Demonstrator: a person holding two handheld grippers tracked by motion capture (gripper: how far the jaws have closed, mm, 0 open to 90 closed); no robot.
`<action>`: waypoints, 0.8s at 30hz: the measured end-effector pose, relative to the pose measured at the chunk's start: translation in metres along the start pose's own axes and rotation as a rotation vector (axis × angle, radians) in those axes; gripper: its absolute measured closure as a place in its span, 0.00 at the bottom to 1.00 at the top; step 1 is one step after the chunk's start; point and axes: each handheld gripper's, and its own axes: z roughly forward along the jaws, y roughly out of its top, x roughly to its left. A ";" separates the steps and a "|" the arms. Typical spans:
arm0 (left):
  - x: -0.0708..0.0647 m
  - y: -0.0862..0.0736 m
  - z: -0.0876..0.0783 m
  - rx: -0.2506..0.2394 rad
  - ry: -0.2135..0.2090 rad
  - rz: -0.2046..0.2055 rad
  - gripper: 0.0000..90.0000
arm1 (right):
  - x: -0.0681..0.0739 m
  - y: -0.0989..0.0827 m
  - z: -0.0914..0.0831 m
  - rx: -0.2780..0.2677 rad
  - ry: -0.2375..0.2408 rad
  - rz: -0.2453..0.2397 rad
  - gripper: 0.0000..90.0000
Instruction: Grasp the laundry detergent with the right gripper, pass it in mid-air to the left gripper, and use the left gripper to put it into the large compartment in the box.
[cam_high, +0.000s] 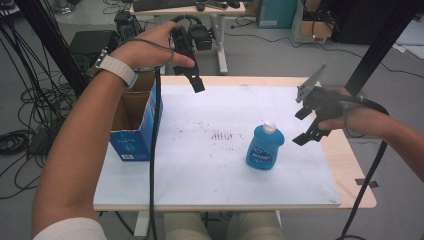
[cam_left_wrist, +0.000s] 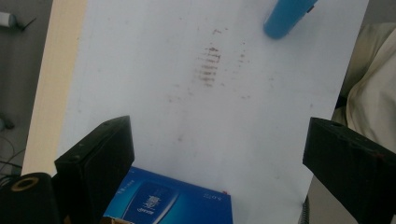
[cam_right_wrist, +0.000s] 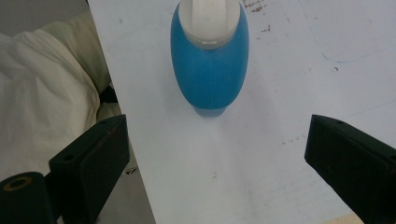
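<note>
The blue bottle (cam_high: 264, 148) is standing upright on the white surface (cam_high: 200, 165), just beside the right gripper (cam_high: 303, 126), whose fingers are gaping empty, while the left gripper (cam_high: 195, 82) is hovering released near the open box (cam_high: 134, 134).

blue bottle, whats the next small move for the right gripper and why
Probably lower the right gripper a little further toward the blue bottle so its jaws straddle the body. The jaws stand wide open with nothing between them, and the bottle stands upright on the white board, ahead of the jaws and untouched.
</note>
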 end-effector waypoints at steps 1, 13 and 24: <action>0.000 0.000 0.001 -0.012 0.000 -0.004 0.10 | 0.000 -0.001 0.000 0.001 0.002 0.004 0.07; 0.000 0.001 0.001 0.005 0.003 0.003 0.10 | 0.002 -0.006 0.004 -0.024 0.001 0.007 0.07; -0.001 0.002 0.002 0.005 0.004 0.003 0.10 | 0.002 -0.014 0.016 -0.095 0.003 0.017 0.07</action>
